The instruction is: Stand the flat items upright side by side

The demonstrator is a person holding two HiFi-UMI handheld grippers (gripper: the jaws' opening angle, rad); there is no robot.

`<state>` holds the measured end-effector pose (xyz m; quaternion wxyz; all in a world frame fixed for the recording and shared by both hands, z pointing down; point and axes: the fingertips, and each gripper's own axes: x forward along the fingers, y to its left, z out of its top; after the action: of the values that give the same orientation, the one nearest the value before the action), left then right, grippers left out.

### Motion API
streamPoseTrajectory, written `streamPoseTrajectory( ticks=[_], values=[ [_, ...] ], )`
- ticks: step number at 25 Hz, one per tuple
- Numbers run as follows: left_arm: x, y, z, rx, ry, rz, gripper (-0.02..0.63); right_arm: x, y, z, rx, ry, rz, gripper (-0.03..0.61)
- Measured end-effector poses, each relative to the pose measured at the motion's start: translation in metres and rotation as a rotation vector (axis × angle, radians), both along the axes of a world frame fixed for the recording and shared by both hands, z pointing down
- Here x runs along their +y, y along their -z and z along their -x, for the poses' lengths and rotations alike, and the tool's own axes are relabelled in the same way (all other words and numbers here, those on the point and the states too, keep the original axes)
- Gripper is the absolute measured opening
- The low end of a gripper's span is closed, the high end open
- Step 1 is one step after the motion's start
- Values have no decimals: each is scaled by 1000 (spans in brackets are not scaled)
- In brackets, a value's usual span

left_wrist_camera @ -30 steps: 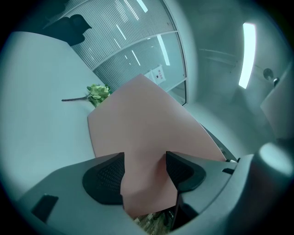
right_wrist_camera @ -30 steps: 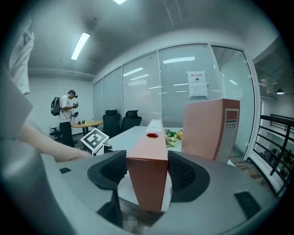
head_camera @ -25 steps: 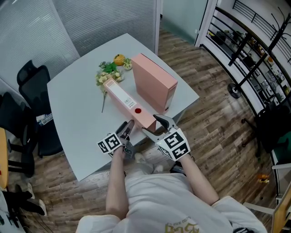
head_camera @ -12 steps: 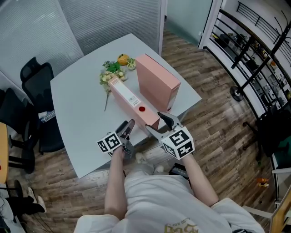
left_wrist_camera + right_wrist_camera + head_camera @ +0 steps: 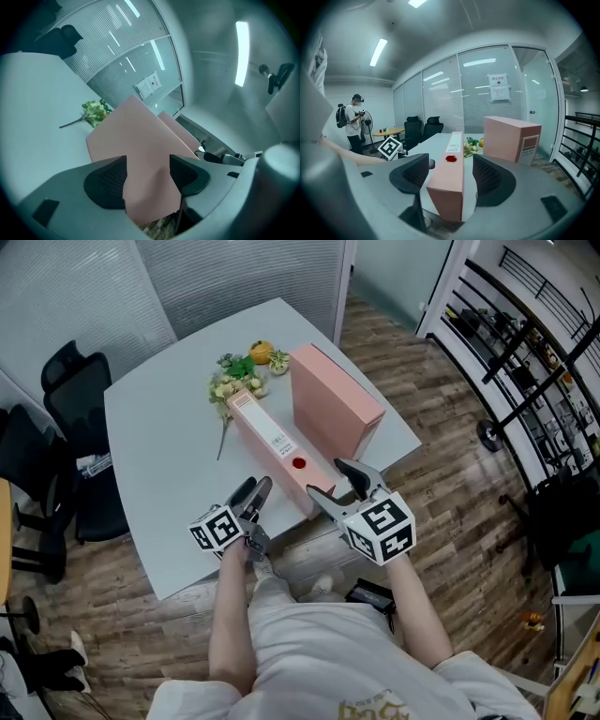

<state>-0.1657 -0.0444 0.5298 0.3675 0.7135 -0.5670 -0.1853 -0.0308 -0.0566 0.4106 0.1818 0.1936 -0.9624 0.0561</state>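
Grey office desk. At its near edge the right tongs stand wide astride the end of the binder, not yet pinching. The left tongs, also apart, face its side. Beyond, the box stands upright. The next move is probably to grip the binder and tip it up beside the box.

Steep overhead, low close-ups; common binder

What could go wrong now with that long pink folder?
The long pink folder ends right at the table edge, so a nudge might tip it onto the floor. The right gripper has its fingers astride it without touching; an uneven squeeze could shove it into the flowers.
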Motion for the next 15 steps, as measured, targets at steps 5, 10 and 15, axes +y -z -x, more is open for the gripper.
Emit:
streamPoseTrajectory(
  ticks=[5, 10, 15],
  values=[
    [-9, 13, 12, -12, -27, -24, 272, -10, 10, 24, 22, 12, 9, 296],
    [-15, 13, 32, -4, -45, -29, 272, -19, 16, 50, 48, 8, 15, 296],
    [-26, 14, 43, 20, -76, -42, 272, -32, 22, 72, 81, -4, 7, 296]
  ],
)
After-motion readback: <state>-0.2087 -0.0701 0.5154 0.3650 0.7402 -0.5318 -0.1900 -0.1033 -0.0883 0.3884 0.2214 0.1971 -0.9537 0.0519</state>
